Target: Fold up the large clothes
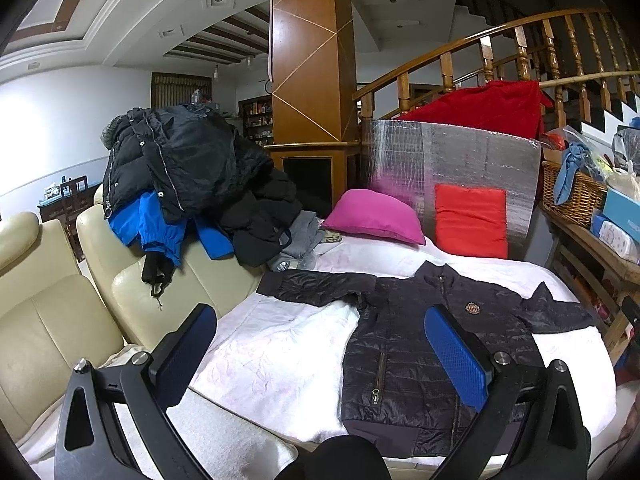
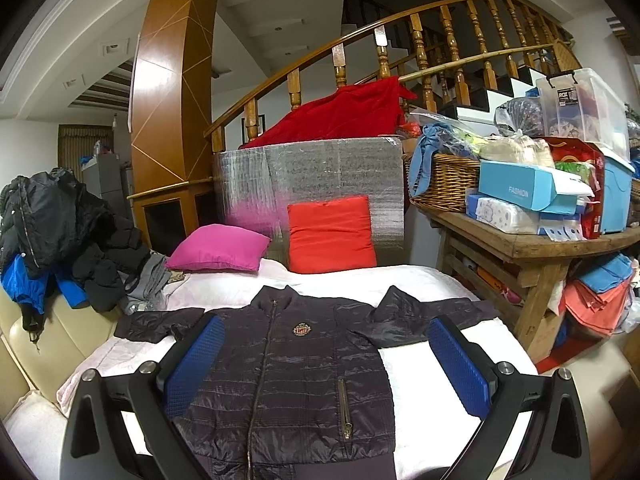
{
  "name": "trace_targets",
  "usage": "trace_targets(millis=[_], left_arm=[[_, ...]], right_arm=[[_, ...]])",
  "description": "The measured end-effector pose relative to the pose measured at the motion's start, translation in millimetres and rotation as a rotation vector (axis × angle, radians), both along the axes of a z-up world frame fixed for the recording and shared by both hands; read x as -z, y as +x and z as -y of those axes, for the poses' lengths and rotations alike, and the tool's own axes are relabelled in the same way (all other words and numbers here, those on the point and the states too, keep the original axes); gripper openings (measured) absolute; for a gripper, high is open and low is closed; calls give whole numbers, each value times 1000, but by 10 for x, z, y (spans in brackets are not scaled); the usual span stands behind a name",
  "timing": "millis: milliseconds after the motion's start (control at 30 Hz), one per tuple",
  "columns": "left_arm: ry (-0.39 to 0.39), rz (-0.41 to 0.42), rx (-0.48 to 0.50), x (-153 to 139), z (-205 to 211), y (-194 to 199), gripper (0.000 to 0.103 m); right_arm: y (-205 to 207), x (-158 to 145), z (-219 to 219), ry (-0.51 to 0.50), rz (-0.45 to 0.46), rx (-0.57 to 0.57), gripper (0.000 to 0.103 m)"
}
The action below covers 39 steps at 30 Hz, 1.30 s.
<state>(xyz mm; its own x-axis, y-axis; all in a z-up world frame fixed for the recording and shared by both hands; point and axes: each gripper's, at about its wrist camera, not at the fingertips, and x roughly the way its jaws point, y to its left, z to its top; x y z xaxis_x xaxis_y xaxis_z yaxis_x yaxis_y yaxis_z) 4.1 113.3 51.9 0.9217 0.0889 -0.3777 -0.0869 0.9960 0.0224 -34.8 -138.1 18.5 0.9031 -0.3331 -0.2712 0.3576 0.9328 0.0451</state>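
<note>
A dark quilted jacket [image 1: 404, 344] [image 2: 296, 372] lies flat and zipped on the white bed cover [image 1: 276, 360] [image 2: 424, 364], front up, badge on the chest, both sleeves spread sideways. My left gripper [image 1: 320, 320] hovers open above the jacket's left side, its blue pads [image 1: 456, 360] wide apart with nothing between them. My right gripper [image 2: 326, 328] is also open, held over the jacket's lower body, its blue pads [image 2: 460, 364] straddling the torso without touching it.
A heap of black and blue coats [image 1: 184, 176] [image 2: 60, 232] sits on the cream sofa [image 1: 48, 312] at the left. Pink [image 1: 376, 216] and red [image 1: 472, 220] cushions lean by a silver foil panel [image 2: 320, 176]. A cluttered wooden table [image 2: 532, 240] stands at the right.
</note>
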Motion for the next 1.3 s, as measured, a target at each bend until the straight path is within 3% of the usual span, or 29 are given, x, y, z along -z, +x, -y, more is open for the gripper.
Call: trace_targets(millis=[500,700,1000,1200,1300], left_arm=[[12,2,35,-7,178,-11,103],[-17,-28,49,140,175,132,103],[-51,-211,39,832,316,976,103],[-119,-507,95,1581,605,1865,103],[-98,-594,82,1907,808,2220,103]], right_arm=[[-38,19,66,13,4,18,103],[-9,118,240,19,-33,28,103],[124,520,1235,18,-126,138,103],[522,844,1995,60,-210,199,103],[793,1024,2305,100,-264,230,103]])
